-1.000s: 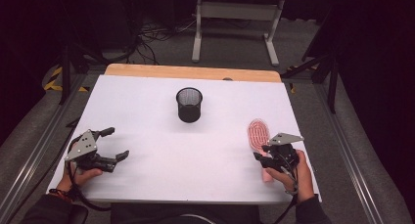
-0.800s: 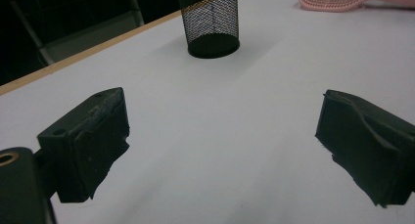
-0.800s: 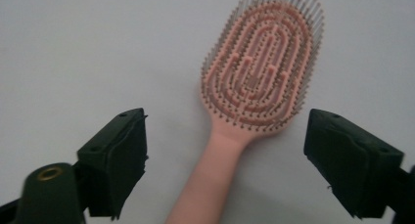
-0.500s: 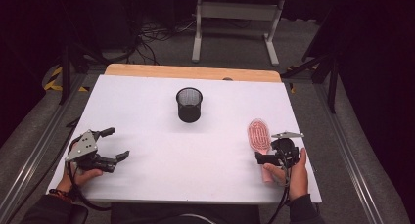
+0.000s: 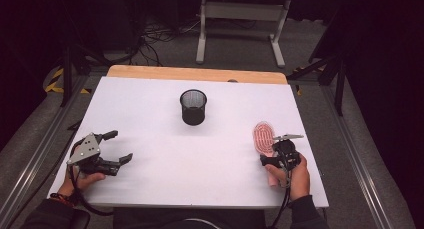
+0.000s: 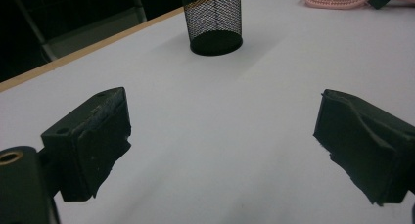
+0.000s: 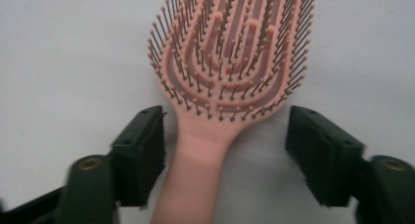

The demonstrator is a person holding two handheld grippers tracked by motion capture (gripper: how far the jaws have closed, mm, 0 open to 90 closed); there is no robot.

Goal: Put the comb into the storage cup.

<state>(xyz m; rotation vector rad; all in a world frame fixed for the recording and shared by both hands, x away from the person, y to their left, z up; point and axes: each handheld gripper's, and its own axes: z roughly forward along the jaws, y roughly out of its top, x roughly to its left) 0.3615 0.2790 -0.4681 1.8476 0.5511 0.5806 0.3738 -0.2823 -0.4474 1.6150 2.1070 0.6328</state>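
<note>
A: Right gripper (image 5: 272,159) has dropped down over the brush (image 5: 263,138) since a second back. It was higher and off to the right then, now it sits right above the handle.

B: Jaws?

A: Partly open, and they've just been closing in. In the right gripper view the handle (image 7: 195,175) is between them: left jaw right up against it, can't tell if it touches; right jaw well clear. So no grip yet.

B: Brush location?

A: Flat on the table (image 5: 150,104), right side, bristles up, head pointing away from the person. Hasn't shifted from the earlier frames.

B: Left gripper (image 5: 116,148)?

A: Parked near the left front corner, same spot as before, jaws wide, nothing between them. In its own view it looks across at the cup (image 6: 211,19).

B: Cup?

A: Black mesh, upright, mid-table toward the far edge, well apart from the brush. Looks empty from above.

B: So what step is this?

A: My read: pick about to happen, gripper lined up on the handle. Likely the brush goes in the cup after. The off-centre jaws may nudge the brush sideways as they close.
</note>
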